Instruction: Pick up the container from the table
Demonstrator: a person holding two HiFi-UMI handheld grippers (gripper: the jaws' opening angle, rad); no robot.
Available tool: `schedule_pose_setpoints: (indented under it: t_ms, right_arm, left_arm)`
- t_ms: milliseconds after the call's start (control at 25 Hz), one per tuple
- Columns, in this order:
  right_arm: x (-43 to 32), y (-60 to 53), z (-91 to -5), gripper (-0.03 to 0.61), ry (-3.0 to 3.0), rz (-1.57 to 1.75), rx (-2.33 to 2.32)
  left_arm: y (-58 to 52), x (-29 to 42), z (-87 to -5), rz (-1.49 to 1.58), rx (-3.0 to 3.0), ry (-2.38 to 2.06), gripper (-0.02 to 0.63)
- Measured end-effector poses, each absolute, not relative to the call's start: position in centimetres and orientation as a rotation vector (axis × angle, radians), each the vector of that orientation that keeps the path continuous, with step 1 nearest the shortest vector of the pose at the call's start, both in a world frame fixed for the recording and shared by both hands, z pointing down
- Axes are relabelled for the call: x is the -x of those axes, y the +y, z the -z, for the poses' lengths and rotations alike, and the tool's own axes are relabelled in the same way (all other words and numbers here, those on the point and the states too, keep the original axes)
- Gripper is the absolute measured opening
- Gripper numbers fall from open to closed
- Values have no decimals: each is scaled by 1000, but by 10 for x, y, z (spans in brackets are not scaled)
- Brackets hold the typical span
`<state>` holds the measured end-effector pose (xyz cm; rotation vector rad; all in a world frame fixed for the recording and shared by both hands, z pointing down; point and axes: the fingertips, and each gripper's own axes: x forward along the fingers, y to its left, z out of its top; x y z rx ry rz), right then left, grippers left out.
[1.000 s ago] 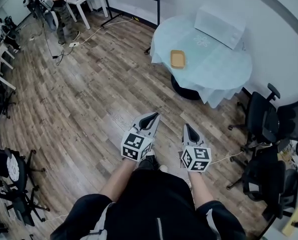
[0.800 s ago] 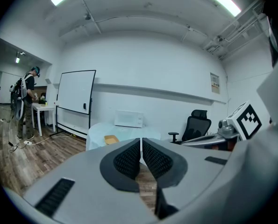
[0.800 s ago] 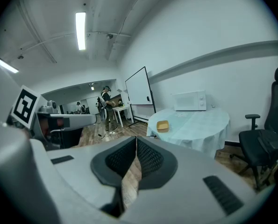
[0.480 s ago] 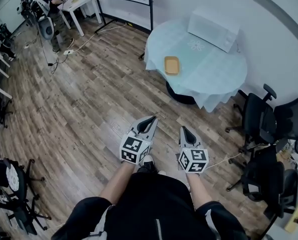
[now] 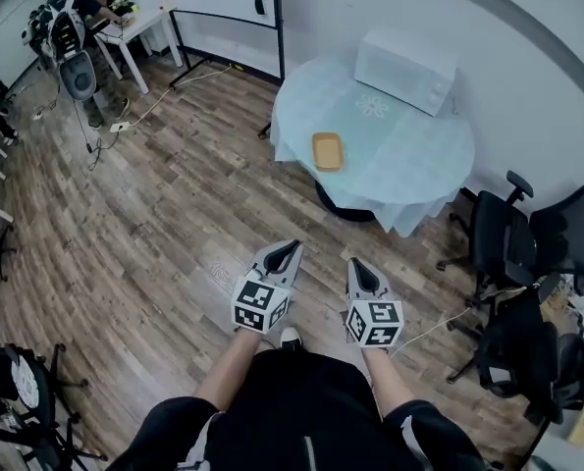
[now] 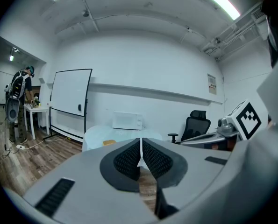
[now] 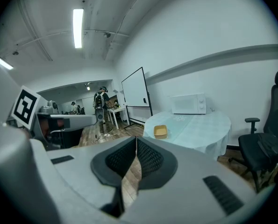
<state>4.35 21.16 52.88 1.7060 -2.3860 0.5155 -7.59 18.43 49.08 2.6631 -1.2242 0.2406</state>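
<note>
Head view: small tan shallow container [image 5: 327,151] sits on round surface with pale blue cloth [image 5: 409,165], near its 9 o'clock edge. White microwave [image 5: 406,69] well apart, at 1 o'clock. Container lies at 12 o'clock from left tongs [image 5: 290,247] and right tongs [image 5: 353,263], far off, wood floor [image 5: 174,214] between. Its long side runs 12 to 6. Neither tongs clearly nearer.

Left gripper view: tongs pressed together, nothing between. Container at 11 o'clock of tips.

Right gripper view: tongs pressed together, nothing between. Container at 1 o'clock of tips. Best guess: walk closer first.
</note>
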Motion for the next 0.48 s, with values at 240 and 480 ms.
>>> schedule_pose_setpoints:
  t_ms: [240, 480]
  right_arm:
    - [-31, 195, -527, 26, -2359, -509, -1743]
    - [-27, 190, -532, 26, -2326, -519, -1766]
  left_arm:
    - [164, 86, -491, -236, -2693, -1170, 26]
    - [154, 92, -503, -258, -2688, -1130, 26]
